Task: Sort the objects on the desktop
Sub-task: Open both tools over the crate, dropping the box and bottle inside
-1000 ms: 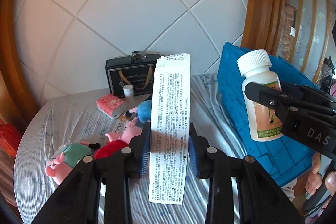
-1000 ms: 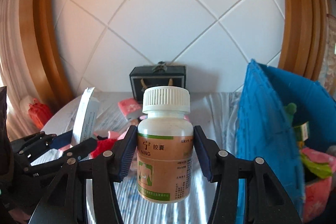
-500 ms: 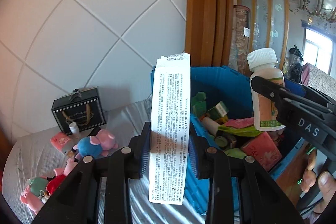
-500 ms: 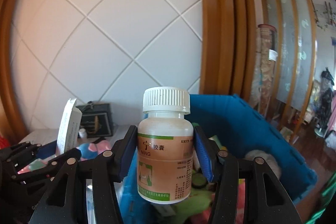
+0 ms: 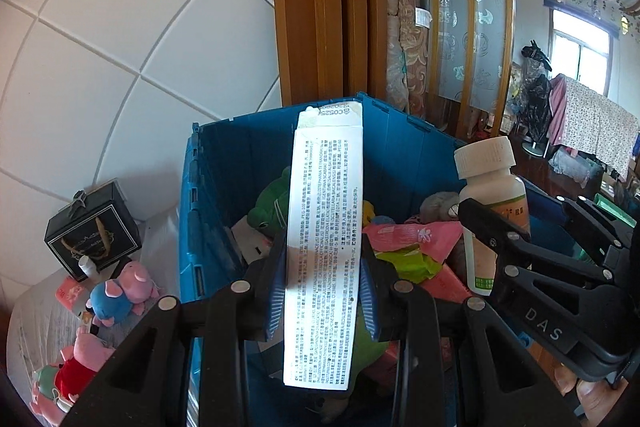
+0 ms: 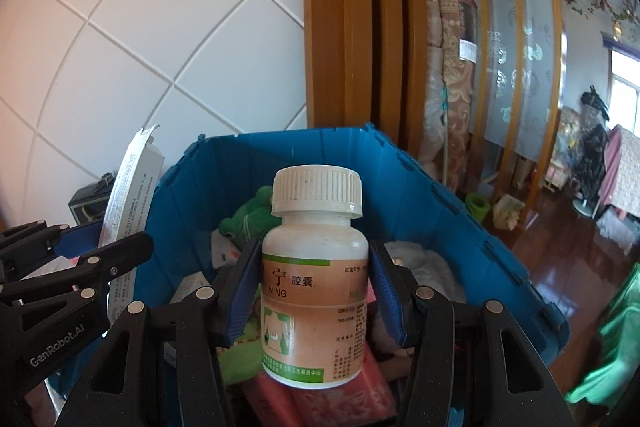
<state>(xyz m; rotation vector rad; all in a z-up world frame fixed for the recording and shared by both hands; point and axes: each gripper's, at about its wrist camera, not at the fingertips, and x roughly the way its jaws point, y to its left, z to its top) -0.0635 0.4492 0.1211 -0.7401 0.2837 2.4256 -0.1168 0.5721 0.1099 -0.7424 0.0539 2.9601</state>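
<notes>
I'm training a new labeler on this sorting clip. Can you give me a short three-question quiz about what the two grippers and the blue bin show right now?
1. True or false: the left gripper holds a white carton.
2. What is the right gripper shut on?
A. plush frog
B. pill bottle
C. black gift box
3. Fill in: both items are held over the blue ___.

Key:
1. True
2. B, the pill bottle
3. bin

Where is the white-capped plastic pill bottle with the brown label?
The pill bottle is centre of the right wrist view, clamped upright in the right gripper above the blue plastic crate.
</notes>
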